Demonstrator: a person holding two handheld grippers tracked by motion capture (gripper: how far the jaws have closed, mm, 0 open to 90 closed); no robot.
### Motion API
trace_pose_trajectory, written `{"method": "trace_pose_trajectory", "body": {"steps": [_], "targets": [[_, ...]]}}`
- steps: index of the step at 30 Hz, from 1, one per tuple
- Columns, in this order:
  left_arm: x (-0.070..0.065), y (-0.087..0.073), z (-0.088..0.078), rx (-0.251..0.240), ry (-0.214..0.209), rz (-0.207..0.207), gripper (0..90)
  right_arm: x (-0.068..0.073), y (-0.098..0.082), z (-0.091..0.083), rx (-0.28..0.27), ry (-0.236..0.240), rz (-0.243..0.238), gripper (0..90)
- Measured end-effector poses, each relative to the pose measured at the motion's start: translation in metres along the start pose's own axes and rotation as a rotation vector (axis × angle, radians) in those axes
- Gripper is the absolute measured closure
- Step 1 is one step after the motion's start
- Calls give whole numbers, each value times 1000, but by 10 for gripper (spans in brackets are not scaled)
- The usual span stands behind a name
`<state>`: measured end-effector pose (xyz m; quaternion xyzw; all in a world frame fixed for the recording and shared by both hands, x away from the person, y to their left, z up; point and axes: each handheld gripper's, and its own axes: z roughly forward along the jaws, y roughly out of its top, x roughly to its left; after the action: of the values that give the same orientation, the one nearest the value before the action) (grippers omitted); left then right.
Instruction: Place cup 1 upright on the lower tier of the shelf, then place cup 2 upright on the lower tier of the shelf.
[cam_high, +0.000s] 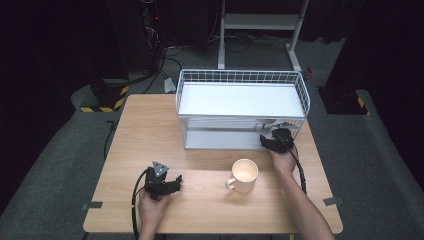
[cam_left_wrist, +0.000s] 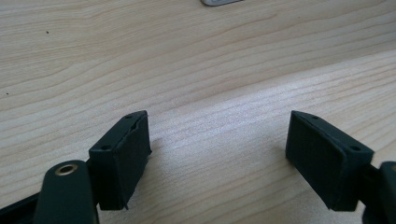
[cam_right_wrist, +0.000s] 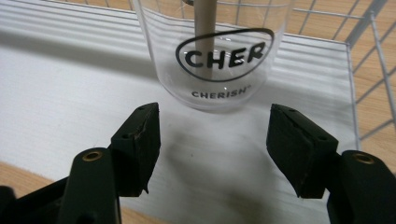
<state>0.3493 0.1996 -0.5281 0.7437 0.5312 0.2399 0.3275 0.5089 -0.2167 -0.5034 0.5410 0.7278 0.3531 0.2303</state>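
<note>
From above, the table (cam_high: 150, 125) carried a white wire rack (cam_high: 241, 107) at its far side and a cream mug (cam_high: 243, 176) standing alone nearer the person. The right gripper (cam_high: 274, 137) reached into the rack's lower shelf at its right end, while the left gripper (cam_high: 167, 185) rested low over bare wood, well apart from the mug. Along the left gripper, the jaws stood wide with nothing between them, just wood grain beneath. Along the right gripper, a clear glass (cam_right_wrist: 212, 51) printed "CHERISH" stood upright on the white shelf (cam_right_wrist: 56, 93), just beyond the pads; the jaws stood part open, clear of it and holding nothing. It looked like the glass had been set down in the rack. Next I'd expect the right hand to back straight out without nudging the glass, then turn to the mug.
</note>
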Motion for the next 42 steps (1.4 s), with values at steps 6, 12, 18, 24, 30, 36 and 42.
{"method": "trace_pose_trajectory", "body": {"steps": [6, 12, 18, 24, 30, 36, 42], "targets": [[0, 0, 0, 2, 0, -1, 222, -1, -4, -8, 8, 11, -18, 331], [0, 0, 0, -3, 1, -8, 222, 0, -13, -21, -33, 22, -19, 329], [0, 0, 0, -3, 1, -8, 221, 0, -28, -34, -50, 32, -28, 327], [0, 0, 0, -3, 1, -8, 221, 2, -38, -43, -53, 32, -51, 322], [0, 0, 0, -3, 1, -8, 221, 4, -51, -53, -46, 28, -71, 324], [-1, 0, 0, -5, 3, -9, 221, 3, -67, -64, -35, 36, -77, 330], [-1, 0, 0, -5, 3, -9, 221, 2, -78, -72, -29, 38, -80, 325]]}}
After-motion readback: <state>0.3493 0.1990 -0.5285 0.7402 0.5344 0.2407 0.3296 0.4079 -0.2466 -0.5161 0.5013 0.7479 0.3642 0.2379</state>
